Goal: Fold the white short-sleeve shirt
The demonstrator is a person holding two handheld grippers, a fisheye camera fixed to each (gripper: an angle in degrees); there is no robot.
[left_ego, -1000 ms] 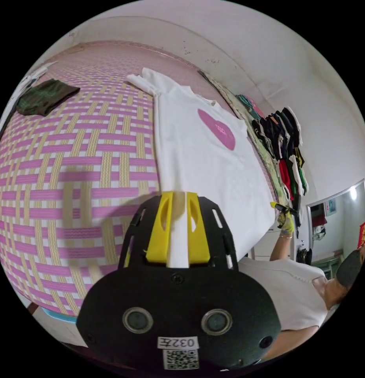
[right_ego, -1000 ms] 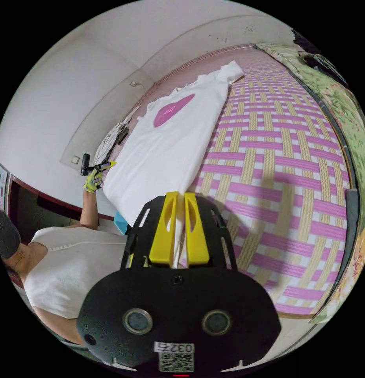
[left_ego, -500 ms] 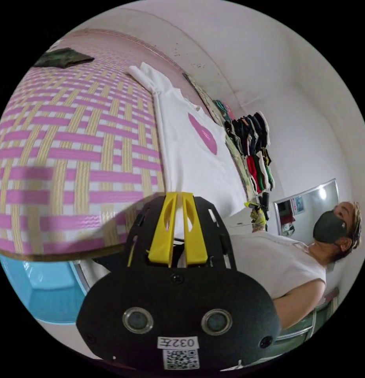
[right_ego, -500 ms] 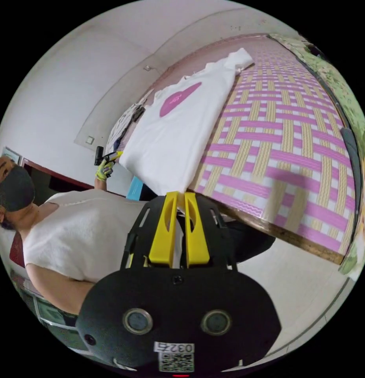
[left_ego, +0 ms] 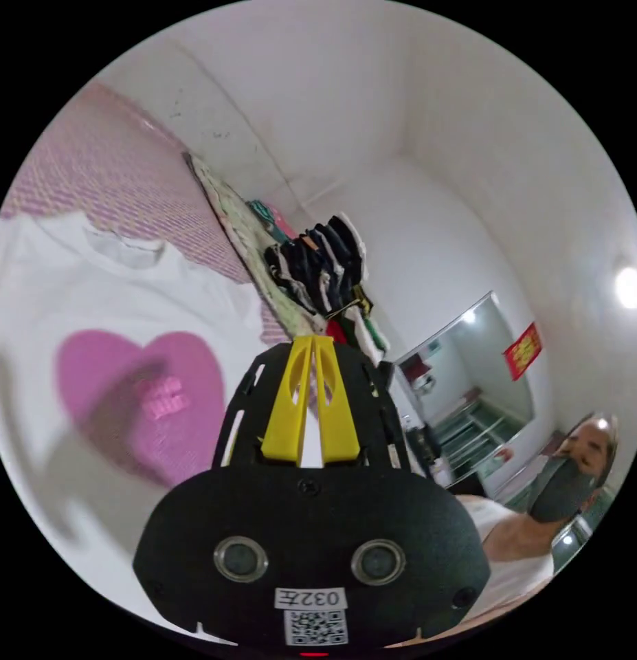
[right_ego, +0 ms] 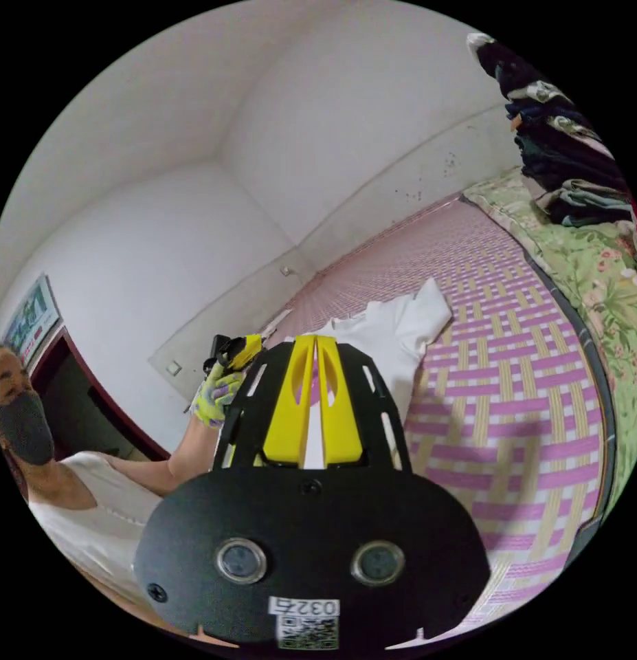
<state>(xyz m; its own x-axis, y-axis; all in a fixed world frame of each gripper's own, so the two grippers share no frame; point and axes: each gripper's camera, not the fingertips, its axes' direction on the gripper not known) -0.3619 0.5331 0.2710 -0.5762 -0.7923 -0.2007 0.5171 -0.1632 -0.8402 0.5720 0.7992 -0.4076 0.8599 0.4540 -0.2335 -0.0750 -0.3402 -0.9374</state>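
Lengthwise, white shirt [right_ego: 400, 330] on mat [right_ego: 517, 385], collar away, right gripper [right_ego: 315, 344] clamping hem

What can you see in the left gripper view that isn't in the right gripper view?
The left gripper view alone has the shirt's pink heart print, a wall mirror and a lit ceiling lamp. The right gripper view alone has the pink-and-yellow woven mat's checks seen sharply, a green floral quilt and the person's gloved hand holding the left gripper. Both share the white short-sleeve shirt, a pile of dark folded clothes, white walls and the masked person.
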